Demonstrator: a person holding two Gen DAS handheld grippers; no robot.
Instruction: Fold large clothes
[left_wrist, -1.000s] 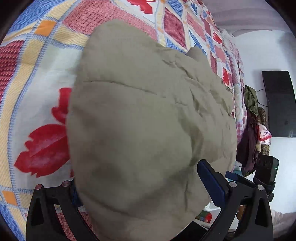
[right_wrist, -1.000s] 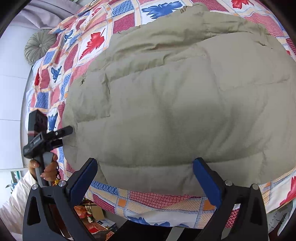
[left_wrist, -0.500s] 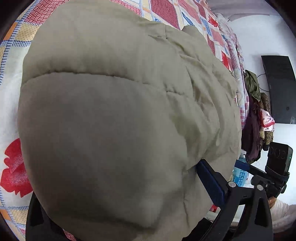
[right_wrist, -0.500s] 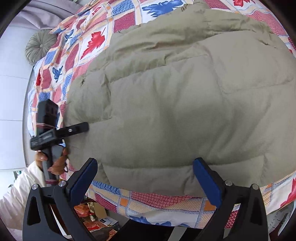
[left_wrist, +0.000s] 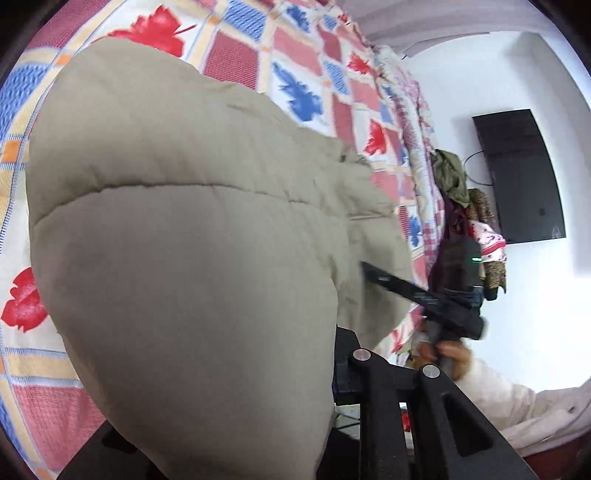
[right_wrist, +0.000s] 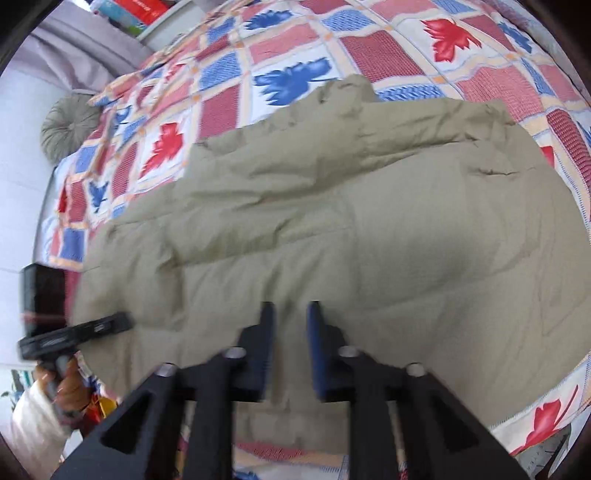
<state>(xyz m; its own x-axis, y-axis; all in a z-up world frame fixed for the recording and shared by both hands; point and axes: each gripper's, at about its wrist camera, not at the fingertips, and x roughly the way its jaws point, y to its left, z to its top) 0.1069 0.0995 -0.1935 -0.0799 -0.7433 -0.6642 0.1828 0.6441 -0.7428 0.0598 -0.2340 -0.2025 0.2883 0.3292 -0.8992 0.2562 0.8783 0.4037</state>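
1. Tongs, left to right. The left gripper (right_wrist: 123, 322) was wide open a second ago. Its jaws have just been closing, and it now bites the left edge of the jacket (right_wrist: 369, 221). In its own view only one finger shows and the other is buried under fabric.
2. The right gripper (right_wrist: 290, 325) was also wide open half a second ago and has just been closing. Its pads now stand close together with a ridge of jacket cloth between them, near the hem. I read this as a pinch, though the frame is blurred.
3. Change at the left: the padded cloth now bulges high in front of that camera, where earlier it lay flatter. I judge this corner is lifted off the quilt (right_wrist: 288, 48).
4. Meaning for the task: both grasps look made, so I take the fold as just starting. My judgement is that the next move carries the near hem up and over toward the collar end.
5. Jacket position: spread across the quilt, hem along the near edge of the bed, collar toward the middle.
6. Counts:
   - jacket: one
   - grippers: two
   - quilt: one
   - round cushion (right_wrist: 70, 125): one, at the far left corner of the bed
   - dark wall screen (left_wrist: 517, 177): one
   - heap of hung clothes (left_wrist: 450, 173): one, pieces not countable
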